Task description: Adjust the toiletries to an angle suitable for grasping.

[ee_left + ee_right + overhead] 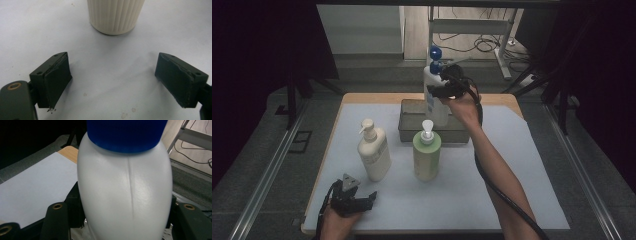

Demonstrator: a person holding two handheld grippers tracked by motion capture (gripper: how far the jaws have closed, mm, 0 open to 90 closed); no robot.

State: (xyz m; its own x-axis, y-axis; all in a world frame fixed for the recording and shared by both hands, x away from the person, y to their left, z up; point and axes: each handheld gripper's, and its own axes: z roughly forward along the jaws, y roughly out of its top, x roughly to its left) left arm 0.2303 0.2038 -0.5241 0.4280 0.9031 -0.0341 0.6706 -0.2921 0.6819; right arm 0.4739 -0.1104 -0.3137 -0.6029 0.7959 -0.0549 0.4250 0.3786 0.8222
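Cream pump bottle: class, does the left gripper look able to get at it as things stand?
Probably yes. The left gripper is open and faces the cream pump bottle, with only bare white mat between them.

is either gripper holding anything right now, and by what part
The right gripper holds the white bottle with the blue cap by its upper body, just below the cap. The left gripper is open and holds nothing.

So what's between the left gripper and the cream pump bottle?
Nothing: in the left gripper view, bare white mat runs from the open left gripper to the cream pump bottle.
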